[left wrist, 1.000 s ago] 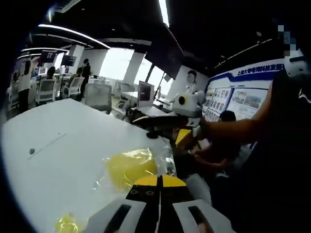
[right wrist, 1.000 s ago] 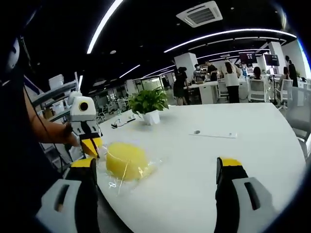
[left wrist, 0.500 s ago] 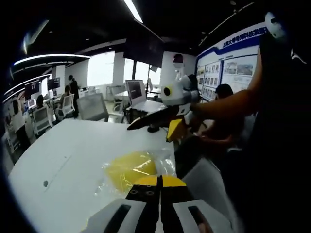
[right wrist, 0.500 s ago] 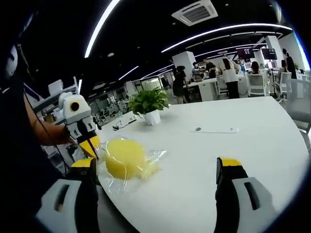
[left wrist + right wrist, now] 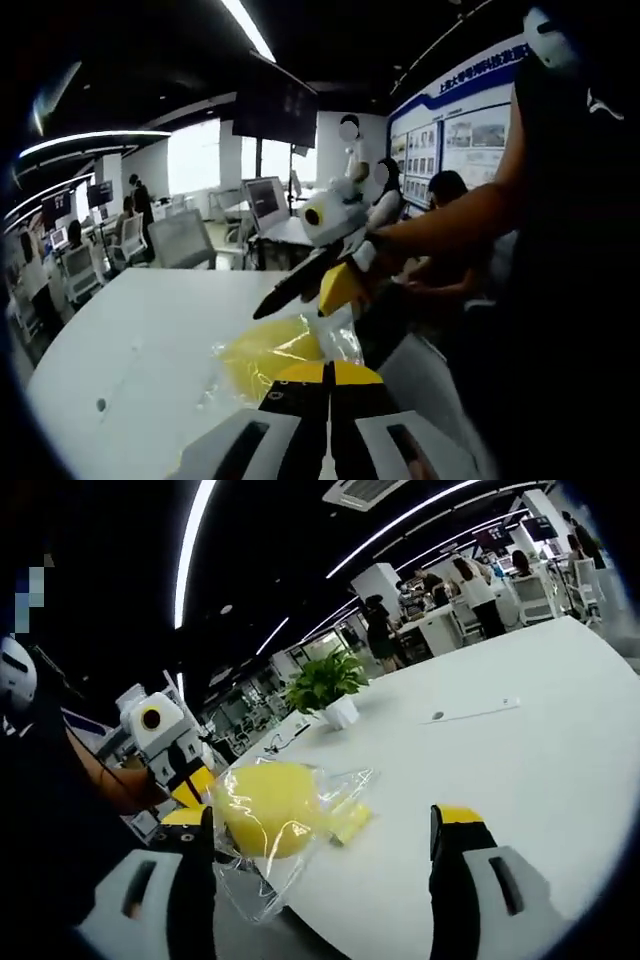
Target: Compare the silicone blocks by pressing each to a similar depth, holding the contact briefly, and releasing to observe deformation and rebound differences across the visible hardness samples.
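My right gripper has its jaws spread wide apart and nothing between them. The yellow silicone block, wrapped in a clear plastic bag, sits just ahead of my left-hand jaw, right at the near edge of the white table. The bag hangs over that edge, so I judge a press from the open side would shove the block instead of squashing it.

My left gripper has its yellow-tipped jaws closed together, empty. The block lies just beyond those tips, and a closed tip looks like the blunt probe for the pressing step. The right gripper comes in above and beyond the block, angled down toward it but apart from it.

A potted plant stands well beyond the block. The wall poster past my left gripper carries blue-banded writing, too small to read. No label shows on the block.
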A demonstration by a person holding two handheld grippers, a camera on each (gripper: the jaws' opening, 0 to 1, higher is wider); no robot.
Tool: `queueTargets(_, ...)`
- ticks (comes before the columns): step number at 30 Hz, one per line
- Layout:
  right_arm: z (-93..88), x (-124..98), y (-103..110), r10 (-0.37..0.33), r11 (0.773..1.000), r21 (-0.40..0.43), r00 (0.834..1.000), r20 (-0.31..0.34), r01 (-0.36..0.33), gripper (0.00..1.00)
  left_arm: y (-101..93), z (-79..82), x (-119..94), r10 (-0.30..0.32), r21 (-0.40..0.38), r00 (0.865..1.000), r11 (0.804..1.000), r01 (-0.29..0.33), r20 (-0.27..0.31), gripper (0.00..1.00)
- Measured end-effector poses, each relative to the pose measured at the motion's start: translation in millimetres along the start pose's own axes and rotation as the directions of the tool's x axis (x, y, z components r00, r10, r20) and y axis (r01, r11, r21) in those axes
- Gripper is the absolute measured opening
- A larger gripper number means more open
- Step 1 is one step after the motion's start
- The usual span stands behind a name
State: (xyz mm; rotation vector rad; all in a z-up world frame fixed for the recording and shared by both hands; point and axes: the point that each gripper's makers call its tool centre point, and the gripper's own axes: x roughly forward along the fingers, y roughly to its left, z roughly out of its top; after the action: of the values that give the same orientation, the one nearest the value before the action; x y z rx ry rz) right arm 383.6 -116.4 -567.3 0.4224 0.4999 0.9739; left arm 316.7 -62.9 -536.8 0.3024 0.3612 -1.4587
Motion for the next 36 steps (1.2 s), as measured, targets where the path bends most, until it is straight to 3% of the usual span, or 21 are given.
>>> queueTargets(2, -1.1, 2, 3, 0.018, 1.000, 0.015, 1.000, -0.010, -0.017, 0.83, -2.6, 1.3, 1, -0.008, 0.005, 1.000, 1.000, 0.008, 0.002, 0.00)
queueTargets(6, -0.9, 4, 9, 0.036, 0.999, -0.017, 0.999, -0.013, -0.037, 0.83, -3.1, 10.2, 1, -0.048, -0.166, 0.995, 0.984, 0.062, 0.088, 0.00)
queueTargets(8, 2.3, 2, 12, 0.049, 0.998, -0.036, 0.999, 0.000, -0.049, 0.82, 4.5, 12.5, -1, -0.043, -0.242, 0.990, 0.967, 0.074, 0.132, 0.00)
queueTargets(10, 7.1, -2, 12, 0.047, 0.998, -0.047, 0.999, 0.021, -0.046, 0.82, 12.6, 9.5, -4, -0.029, -0.301, 0.990, 0.951, 0.069, 0.136, 0.00)
queueTargets(13, 9.4, -10, 8, 0.020, 0.985, -0.172, 1.000, 0.021, -0.016, 0.84, 34.2, 3.3, -11, 0.002, -0.428, 0.986, 0.901, 0.071, 0.169, 0.00)
queueTargets(14, 7.4, -10, 8, 0.019, 0.983, -0.184, 1.000, 0.011, -0.016, 0.85, 38.1, 2.3, -13, 0.005, -0.432, 0.985, 0.899, 0.072, 0.175, 0.00)
queueTargets(17, 4.9, -10, 10, 0.014, 0.957, -0.289, 1.000, 0.011, -0.010, 0.89, 43.7, 5.1, -18, -0.011, -0.460, 0.981, 0.882, 0.101, 0.196, 0.00)
queueTargets(19, 3.5, -7, 12, 0.007, 0.932, -0.363, 1.000, 0.014, -0.002, 0.89, 41.5, 16.6, -22, -0.038, -0.492, 0.969, 0.856, 0.157, 0.243, 0.00)
queueTargets(20, 1.5, -3, 13, 0.011, 0.922, -0.387, 1.000, 0.007, -0.007, 0.90, 38.9, 25.1, -24, -0.060, -0.516, 0.958, 0.832, 0.203, 0.280, 0.00)
queueTargets(21, 1.9, -1, 15, 0.016, 0.908, -0.419, 1.000, 0.009, -0.011, 0.90, 37.8, 28.0, -24, -0.068, -0.524, 0.954, 0.823, 0.218, 0.291, 0.00)
queueTargets(22, 2.5, 1, 19, 0.025, 0.895, -0.446, 1.000, 0.014, -0.016, 0.89, 34.6, 37.0, -26, -0.091, -0.539, 0.940, 0.799, 0.266, 0.329, 0.00)
queueTargets(24, 8.1, 4, 24, 0.025, 0.851, -0.526, 0.999, 0.036, -0.003, 0.84, 29.4, 48.6, -27, -0.133, -0.573, 0.918, 0.745, 0.342, 0.374, 0.00)
queueTargets(25, 10.3, 5, 27, 0.035, 0.839, -0.545, 0.999, 0.040, -0.008, 0.81, 28.8, 50.6, -26, -0.139, -0.588, 0.917, 0.728, 0.351, 0.375, 0.00)
queueTargets(26, 12.9, 6, 31, 0.040, 0.823, -0.567, 0.998, 0.039, -0.011, 0.79, 25.2, 52.8, -25, -0.162, -0.591, 0.913, 0.718, 0.369, 0.374, 0.00)
queueTargets(27, 15.9, 6, 33, 0.044, 0.817, -0.576, 0.998, 0.046, -0.009, 0.77, 24.7, 54.1, -24, -0.164, -0.585, 0.912, 0.721, 0.371, 0.376, 0.00)
queueTargets(28, 21.1, 6, 37, 0.050, 0.802, -0.598, 0.997, 0.061, -0.003, 0.75, 20.0, 54.6, -24, -0.193, -0.602, 0.906, 0.692, 0.398, 0.377, 0.00)
queueTargets(29, 21.5, 6, 38, 0.055, 0.799, -0.601, 0.997, 0.056, -0.010, 0.73, 21.2, 54.8, -22, -0.187, -0.604, 0.906, 0.692, 0.395, 0.379, 0.00)
queueTargets(30, 20.6, 6, 40, 0.058, 0.795, -0.606, 0.997, 0.042, -0.021, 0.70, 20.1, 56.1, -21, -0.192, -0.616, 0.900, 0.671, 0.412, 0.392, 0.00)
queueTargets(32, 17.8, 6, 44, 0.063, 0.756, -0.654, 0.998, 0.011, -0.041, 0.59, 17.4, 56.2, -20, -0.204, -0.620, 0.892, 0.656, 0.430, 0.404, 0.00)
queueTargets(35, 18.6, 7, 53, 0.082, 0.741, -0.669, 0.997, 0.010, -0.054, 0.48, 15.9, 60.5, -22, -0.221, -0.630, 0.870, 0.614, 0.475, 0.441, 0.00)
queueTargets(36, 18.6, 7, 55, 0.089, 0.740, -0.670, 0.996, 0.006, -0.062, 0.46, 16.4, 61.1, -22, -0.221, -0.631, 0.868, 0.611, 0.478, 0.444, 0.00)
